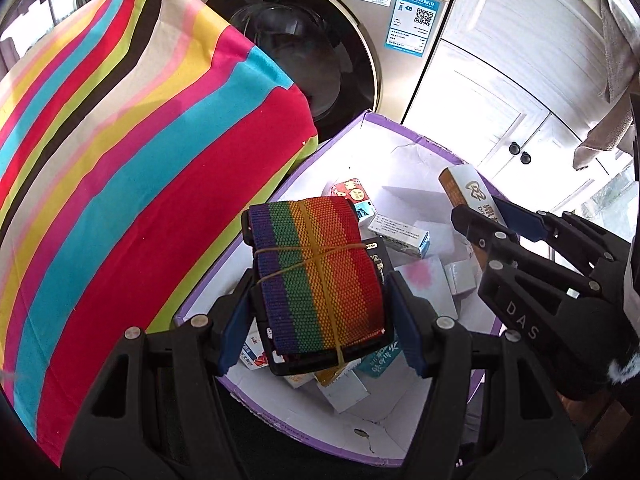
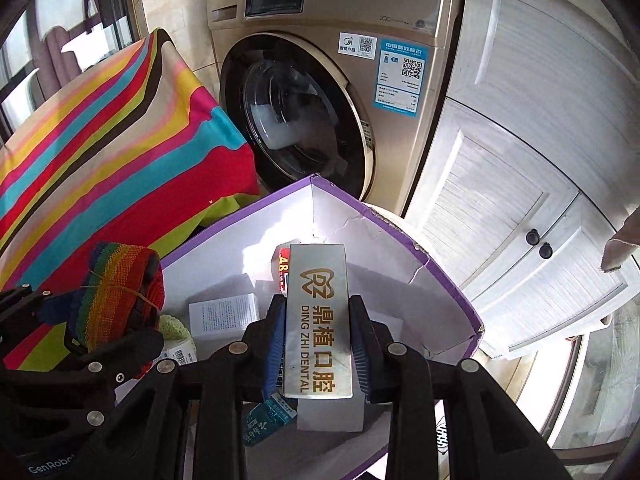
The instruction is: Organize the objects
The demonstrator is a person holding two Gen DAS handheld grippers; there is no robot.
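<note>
Appliance: gold front-loading washing machine, porthole door shut
Cabinet: white louvred doors, two dark knobs
Textile: striped multicolour cloth

Right gripper clamps silver dental box upright above purple-edged cardboard box holding small cartons. Left gripper at lower left grips rainbow strap bundle. Behind: washing machine, striped cloth, white cabinet.
</note>
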